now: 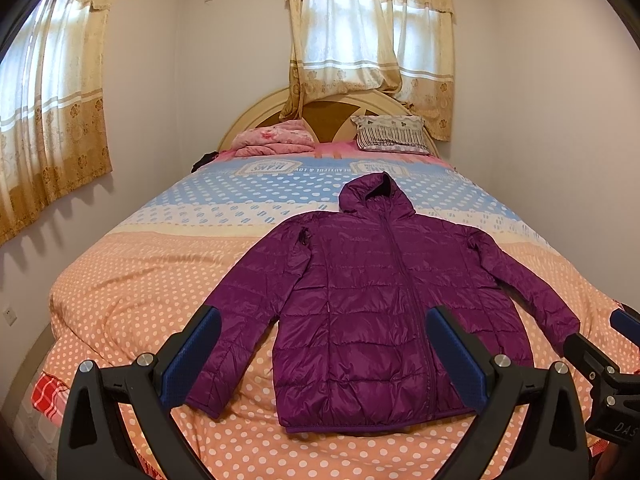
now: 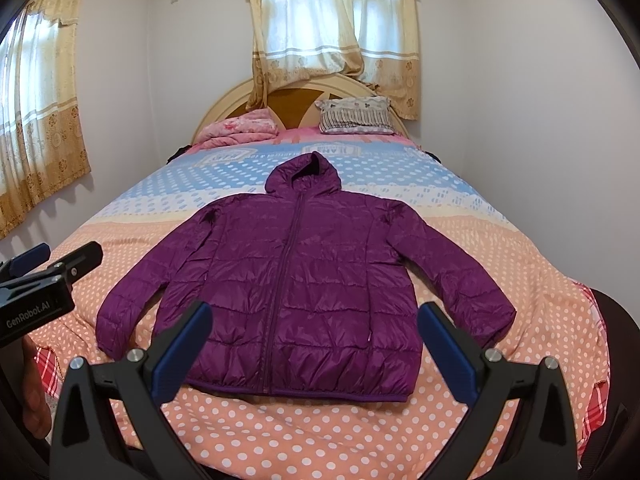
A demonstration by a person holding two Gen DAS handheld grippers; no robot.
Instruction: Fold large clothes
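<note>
**Purple jacket flat on bed; both claws spread and empty**

Legible writing: the left claw's housing, at the left edge of the right wrist view, reads "GenRobot.AI". The right claw's body, at the right edge of the left wrist view, shows the partial letters "DAS". The bedspread (image 1: 132,280) carries printed panels near the head end; seen upside down, one reads "JEANS".

The purple hooded jacket (image 1: 368,300) lies face up on the polka-dot bedspread, zipped, hood towards the headboard (image 1: 256,116), hem nearest the cameras, both sleeves angled outward and down.

The left claw (image 1: 324,354) hovers above the foot of the bed, fingers wide apart, gripping nothing, framing the jacket's left sleeve and lower body. The right claw (image 2: 316,350) is level beside it, likewise spread and empty, over the hem. A pink folded blanket (image 1: 276,138) and a patterned pillow (image 1: 390,132) rest by the headboard.
</note>
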